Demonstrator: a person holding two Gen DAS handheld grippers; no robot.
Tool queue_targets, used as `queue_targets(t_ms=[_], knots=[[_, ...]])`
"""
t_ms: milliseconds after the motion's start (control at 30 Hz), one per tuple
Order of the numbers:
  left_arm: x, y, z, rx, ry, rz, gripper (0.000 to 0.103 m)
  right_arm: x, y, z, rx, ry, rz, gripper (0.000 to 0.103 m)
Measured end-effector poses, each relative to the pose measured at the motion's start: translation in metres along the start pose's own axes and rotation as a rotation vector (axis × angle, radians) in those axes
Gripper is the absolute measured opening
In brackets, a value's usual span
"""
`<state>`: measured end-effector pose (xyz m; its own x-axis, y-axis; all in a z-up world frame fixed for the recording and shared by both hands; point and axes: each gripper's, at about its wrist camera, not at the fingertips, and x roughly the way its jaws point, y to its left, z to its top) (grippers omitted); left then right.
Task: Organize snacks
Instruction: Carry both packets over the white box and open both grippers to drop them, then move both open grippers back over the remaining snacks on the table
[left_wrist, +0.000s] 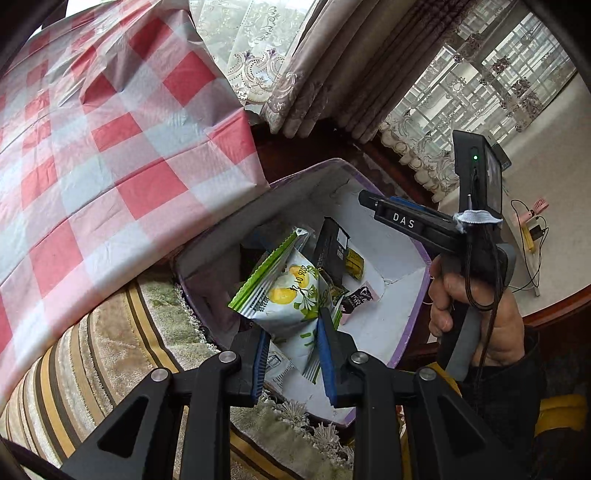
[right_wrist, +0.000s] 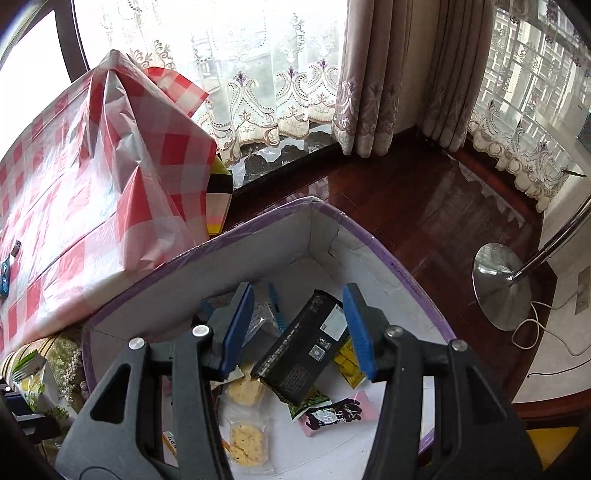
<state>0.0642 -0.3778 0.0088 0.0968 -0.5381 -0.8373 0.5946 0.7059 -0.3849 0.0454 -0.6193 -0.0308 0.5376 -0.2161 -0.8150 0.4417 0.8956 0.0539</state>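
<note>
My left gripper (left_wrist: 294, 322) is shut on a white-and-green snack packet with lemons printed on it (left_wrist: 284, 295). It holds the packet over the near rim of a purple-edged box with white inside walls (left_wrist: 391, 254). The same packet (right_wrist: 29, 384) shows at the lower left of the right wrist view. My right gripper (right_wrist: 298, 288) hangs open above the box (right_wrist: 373, 254), and a black packet (right_wrist: 306, 347) leans inside the box below the gap, untouched by the pads. A hand (left_wrist: 447, 295) holds the right gripper (left_wrist: 366, 201). Several other snack packets lie on the box floor.
A table under a red-and-white check cloth (right_wrist: 74, 177) stands left of the box. A striped cushion (left_wrist: 92, 354) lies at its near side. Dark wooden floor, curtains (right_wrist: 373, 92) and a lamp's metal base (right_wrist: 502, 288) are beyond it.
</note>
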Motion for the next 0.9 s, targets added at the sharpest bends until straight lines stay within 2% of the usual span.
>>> queue_targets(t_ms=[100,167,200,267,333,567,900], knots=[[0.003,0.0,-0.001,-0.009,0.019,-0.015,0.026,-0.005,-0.004,-0.001,0.008,-0.003,-0.007,0.057],[0.006,0.0,-0.001,-0.011,0.033,-0.034,0.03,-0.008,-0.004,-0.002,0.013,-0.004,-0.003,0.06],[0.007,-0.001,-0.001,-0.007,0.042,-0.037,0.033,-0.009,-0.003,-0.002,0.013,-0.002,-0.001,0.061],[0.008,-0.003,-0.002,-0.002,0.047,-0.028,0.047,-0.011,-0.001,-0.002,0.011,-0.004,0.003,0.064],[0.006,-0.002,-0.002,-0.009,0.038,-0.025,0.049,-0.013,0.002,-0.003,0.007,-0.004,0.008,0.065],[-0.002,0.008,-0.003,-0.051,0.014,-0.003,0.05,-0.018,0.021,-0.005,-0.033,-0.003,0.027,0.068],[-0.024,0.039,-0.004,-0.125,-0.073,0.074,0.05,-0.026,0.06,-0.008,-0.101,-0.004,0.053,0.069]])
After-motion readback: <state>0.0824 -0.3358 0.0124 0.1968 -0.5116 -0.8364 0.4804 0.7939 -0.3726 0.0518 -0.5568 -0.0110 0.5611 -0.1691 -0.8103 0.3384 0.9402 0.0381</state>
